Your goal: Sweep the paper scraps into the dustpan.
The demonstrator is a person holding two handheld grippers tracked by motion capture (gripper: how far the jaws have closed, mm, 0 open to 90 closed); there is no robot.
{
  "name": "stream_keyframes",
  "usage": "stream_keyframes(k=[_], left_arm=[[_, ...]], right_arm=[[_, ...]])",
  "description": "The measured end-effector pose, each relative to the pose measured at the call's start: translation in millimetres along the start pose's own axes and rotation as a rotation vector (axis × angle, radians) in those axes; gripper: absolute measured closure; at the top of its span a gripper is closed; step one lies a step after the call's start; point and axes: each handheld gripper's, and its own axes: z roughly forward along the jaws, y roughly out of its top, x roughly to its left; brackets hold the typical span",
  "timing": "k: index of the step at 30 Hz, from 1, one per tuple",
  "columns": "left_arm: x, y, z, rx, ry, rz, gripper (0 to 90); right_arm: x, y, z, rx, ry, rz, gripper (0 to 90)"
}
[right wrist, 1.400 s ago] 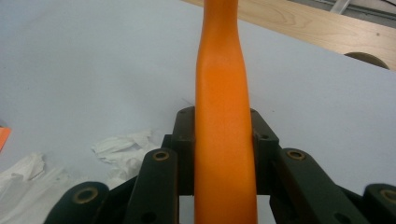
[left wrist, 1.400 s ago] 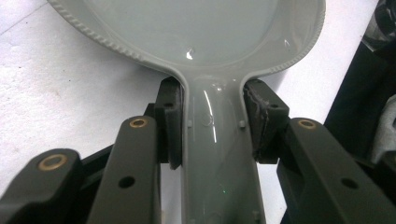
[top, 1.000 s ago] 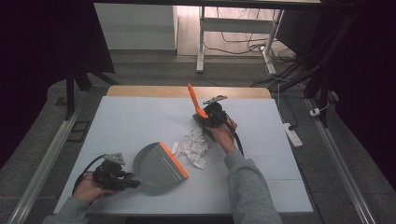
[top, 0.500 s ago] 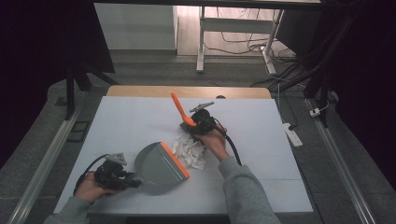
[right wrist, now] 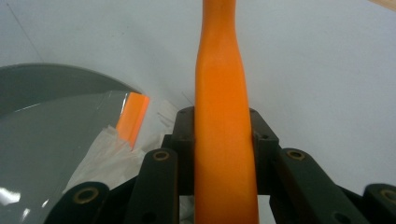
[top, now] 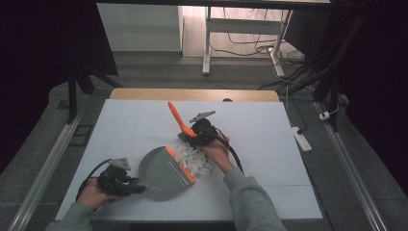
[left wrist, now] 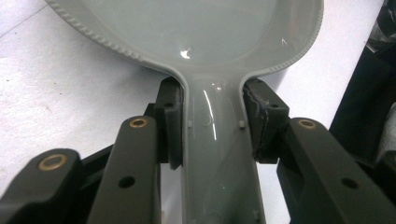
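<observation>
A grey dustpan [top: 163, 169] with an orange front lip [top: 181, 166] lies on the white table. My left gripper [top: 137, 187] is shut on the dustpan's handle [left wrist: 217, 154], at the near left. My right gripper [top: 192, 134] is shut on the orange handle [right wrist: 223, 121] of a small brush [top: 177, 118], held just right of the pan's lip. A heap of crumpled white paper scraps [top: 192, 159] lies between the brush and the lip; some scraps [right wrist: 109, 154] rest on the pan's edge.
The white table [top: 288, 144] has a wooden strip [top: 192, 94] along its far edge. A white power strip [top: 301, 138] lies on the floor to the right. Desk legs and cables [top: 260, 43] stand beyond the table.
My right gripper has moved the brush left and nearer, pushing the paper scraps up against the dustpan's lip. The left gripper and dustpan have stayed put.
</observation>
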Motion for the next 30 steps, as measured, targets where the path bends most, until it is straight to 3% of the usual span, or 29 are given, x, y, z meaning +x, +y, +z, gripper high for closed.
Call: stream_keyframes(k=[3, 10, 18, 24, 28, 30], left_arm=[[-0.1, 0.0, 0.0, 0.0, 0.001, 0.0, 61.1], [-0.4, -0.1, -0.1, 0.0, 0.002, 0.0, 61.1], [-0.3, -0.1, 0.0, 0.0, 0.002, -0.002, 61.1], [-0.4, 0.0, 0.2, 0.0, 0.003, -0.002, 61.1], [-0.4, 0.0, 0.3, 0.0, 0.003, -0.003, 61.1], [-0.6, 0.0, 0.3, 0.0, 0.004, -0.003, 61.1]], right_arm=[[4.4, 0.4, 0.2, -0.002, 0.025, -0.003, 70.3], [20.6, 1.8, 3.8, 0.016, 0.044, -0.063, 70.3], [33.7, -0.3, 3.3, 0.01, 0.08, -0.085, 70.3], [47.7, -2.1, 0.7, 0.015, 0.129, -0.147, 70.3], [55.9, 0.1, -4.4, -0.009, 0.156, -0.178, 70.3], [55.8, 3.3, -11.3, -0.05, 0.151, -0.182, 70.3]])
